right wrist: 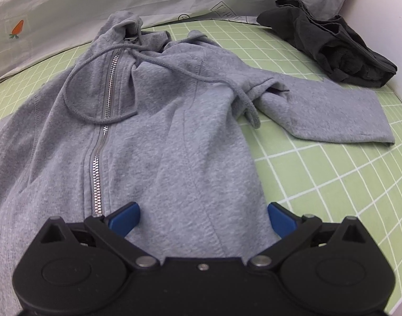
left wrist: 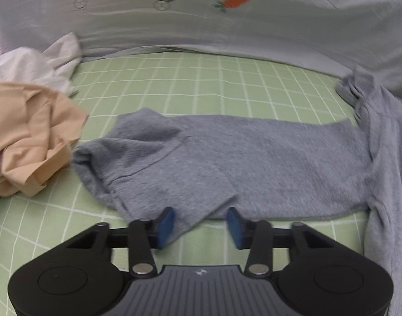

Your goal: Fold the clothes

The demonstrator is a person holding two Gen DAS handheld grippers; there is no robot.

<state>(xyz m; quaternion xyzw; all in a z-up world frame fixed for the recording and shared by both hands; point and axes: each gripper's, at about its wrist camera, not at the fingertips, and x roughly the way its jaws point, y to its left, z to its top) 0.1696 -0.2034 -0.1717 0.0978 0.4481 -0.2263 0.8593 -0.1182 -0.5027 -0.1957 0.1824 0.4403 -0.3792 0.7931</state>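
Folding status: early; grey zip hoodie [right wrist: 158, 142] lies spread on the green checked sheet [right wrist: 319, 184], front up, no fold visible in the body yet.
Hoodie body: zipper [right wrist: 100, 158] closed along the length in view, running from near to far; hood bunched at the far end, drawstring [right wrist: 100, 115] looped loose over the chest.
Right sleeve: stretched out to the right of the body, lying flat on the sheet, not yet brought in.
Left sleeve [left wrist: 227, 158]: stretched out to the left in the left wrist view, cuff end at the far left, rumpled near the cuff; not folded over the body.
Left gripper [left wrist: 200, 227]: jaws part-way spread, astride the near edge of the left sleeve; blue pads beside the cloth, a gap showing on the right side, so no pinch judged yet.
Right gripper [right wrist: 203, 220]: jaws spread wide over the near part of the hoodie front, right of the zipper; pads not pressing on the cloth.
Other laundry: beige garment [left wrist: 29, 131] and white garment [left wrist: 43, 63] crumpled at left, still unfolded; dark grey garment [right wrist: 332, 52] in a heap at far right, whether folded I cannot tell.
Backdrop: pale carrot-print cloth [left wrist: 201, 26] along the far side.
Remaining (judgement): both sleeves in, body folded, then the other pieces.
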